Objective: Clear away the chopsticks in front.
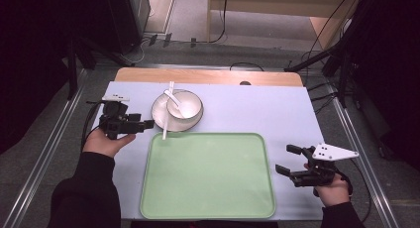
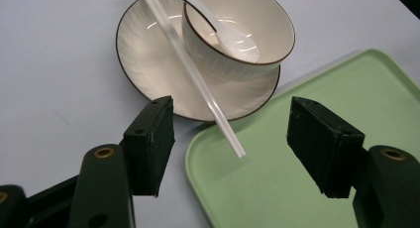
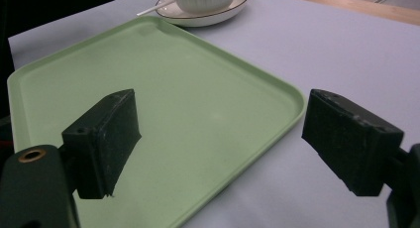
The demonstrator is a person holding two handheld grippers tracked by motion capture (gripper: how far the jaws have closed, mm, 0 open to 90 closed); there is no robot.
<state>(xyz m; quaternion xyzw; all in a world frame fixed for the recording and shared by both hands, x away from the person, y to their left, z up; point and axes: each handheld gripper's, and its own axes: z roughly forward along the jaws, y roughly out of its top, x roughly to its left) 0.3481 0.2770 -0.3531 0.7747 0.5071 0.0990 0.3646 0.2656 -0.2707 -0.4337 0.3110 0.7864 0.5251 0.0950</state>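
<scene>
A person's left gripper (image 1: 147, 124) hangs with its jaws spread wide and empty at the near rim of a white saucer (image 2: 148, 59) on the pale blue tabletop (image 1: 247, 109), lined up, it seems, for a reach at the crockery. On the saucer stands a ribbed white bowl (image 2: 233, 49) with a white spoon (image 2: 233, 39) resting inside, its handle leaning over the rim. A pair of white chopsticks (image 2: 198, 79) lies slanted across the saucer, propped against the bowl's side. Seen along the left gripper, the chopstick tips jut out between the two jaws and a little beyond them, over the corner of the green tray (image 2: 307, 198); the saucer sits ahead of the jaws, nearer the left-hand one, untouched. The right gripper (image 1: 283, 159) waits at the tray's opposite side, jaws equally wide and holding nothing, the tray's rounded corner (image 3: 292, 101) lying between them and the stacked dishes far ahead, probably ready to receive or steady what comes across.
</scene>
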